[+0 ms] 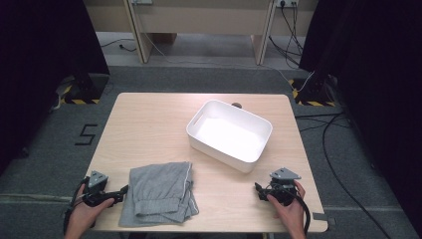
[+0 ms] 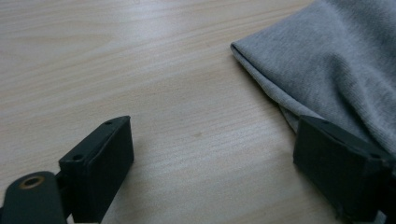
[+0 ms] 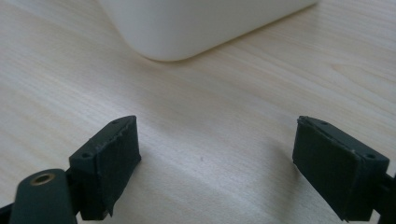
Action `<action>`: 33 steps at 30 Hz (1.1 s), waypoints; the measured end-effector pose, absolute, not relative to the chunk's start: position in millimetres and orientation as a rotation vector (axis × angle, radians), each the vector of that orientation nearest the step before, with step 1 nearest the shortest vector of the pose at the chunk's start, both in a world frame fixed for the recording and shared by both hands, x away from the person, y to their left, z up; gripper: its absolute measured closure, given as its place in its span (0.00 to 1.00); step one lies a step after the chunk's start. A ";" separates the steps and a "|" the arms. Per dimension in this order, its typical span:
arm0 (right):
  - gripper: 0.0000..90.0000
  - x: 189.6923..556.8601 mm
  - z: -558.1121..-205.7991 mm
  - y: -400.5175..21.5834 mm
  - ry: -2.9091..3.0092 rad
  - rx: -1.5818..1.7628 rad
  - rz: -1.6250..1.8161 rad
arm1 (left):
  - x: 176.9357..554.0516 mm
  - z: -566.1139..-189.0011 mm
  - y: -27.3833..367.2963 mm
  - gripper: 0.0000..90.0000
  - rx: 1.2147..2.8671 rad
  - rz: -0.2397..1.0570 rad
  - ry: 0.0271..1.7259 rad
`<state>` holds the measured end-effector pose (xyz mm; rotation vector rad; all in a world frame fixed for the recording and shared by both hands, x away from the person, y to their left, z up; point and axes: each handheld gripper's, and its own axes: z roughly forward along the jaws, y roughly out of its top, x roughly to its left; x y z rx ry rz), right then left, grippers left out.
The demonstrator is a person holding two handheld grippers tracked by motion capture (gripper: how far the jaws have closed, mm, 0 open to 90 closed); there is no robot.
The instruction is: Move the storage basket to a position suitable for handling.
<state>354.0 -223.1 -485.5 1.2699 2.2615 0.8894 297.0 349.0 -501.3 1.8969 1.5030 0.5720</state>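
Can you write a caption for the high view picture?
Two open grippers wait beside grey shorts and a white bin.

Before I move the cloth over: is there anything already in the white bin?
No, the white bin shows a bare white floor in the high view, and the grey cloth lies folded on the table.

Lab recording bay: black curtains [image 1: 40,45], hazard-taped stand bases [image 1: 79,94], floor cables [image 1: 328,144], lone table [image 1: 149,119].

The table [image 1: 149,124] is pale wood-grain, smooth with a soft sheen. The grey garment [image 1: 159,191] is matt ribbed knit cloth. The white bin [image 1: 199,137] looks like smooth, probably plastic. Black jaw pads are matt.
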 end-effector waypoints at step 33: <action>0.27 380.0 -466.1 -183.1 2.217 1.046 0.994 | 314.3 -459.4 309.6 0.19 1.781 0.517 1.405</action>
